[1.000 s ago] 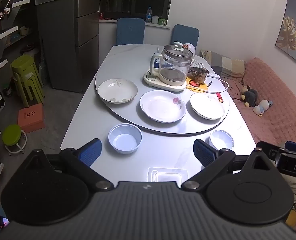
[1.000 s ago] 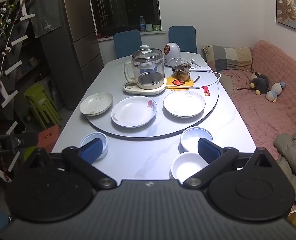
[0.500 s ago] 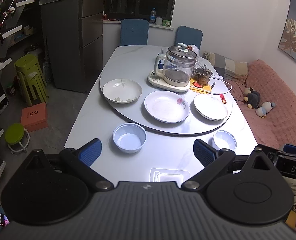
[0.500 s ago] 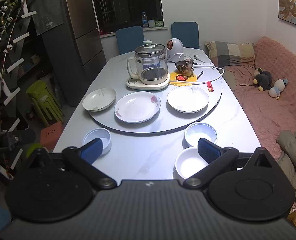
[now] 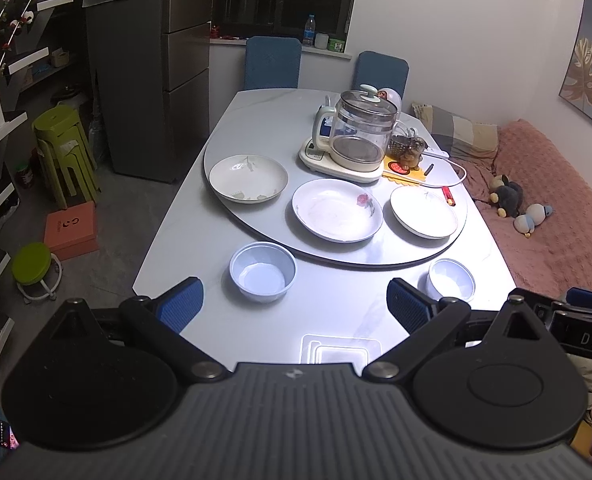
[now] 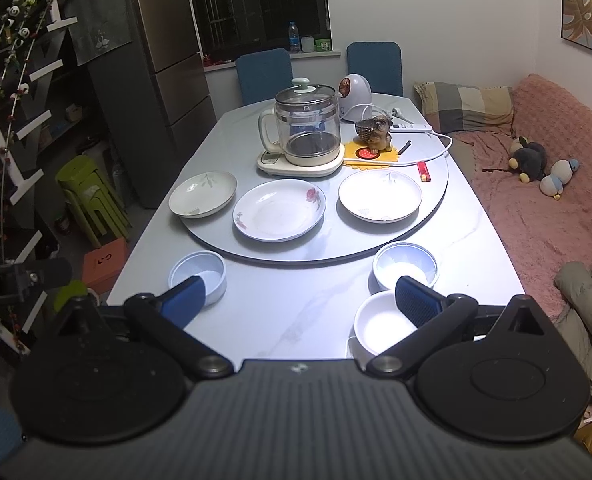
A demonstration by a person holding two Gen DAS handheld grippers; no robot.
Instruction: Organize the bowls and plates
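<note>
Three plates lie on the grey turntable [image 5: 280, 128]: a cream plate [image 5: 248, 177] at left, a flowered plate [image 5: 337, 210] in the middle, a white plate [image 5: 423, 211] at right. A pale blue bowl [image 5: 262, 271] stands near the left front, another [image 5: 451, 279] at right front. In the right wrist view a white bowl [image 6: 382, 325] sits at the near edge below a blue bowl [image 6: 405, 267]. My left gripper [image 5: 294, 306] and right gripper [image 6: 298, 300] are both open and empty, held above the table's near end.
A glass kettle [image 5: 356, 134] on its base, a small figurine [image 5: 408, 152], a white cable and a red lighter [image 5: 448, 196] sit on the turntable's far side. Two blue chairs stand at the far end, green stools [image 5: 62, 152] at left, a pink sofa [image 5: 556, 208] at right.
Both cameras have drawn slightly back and up, so the table sits a little farther away. No dish has moved and both grippers stay open.
</note>
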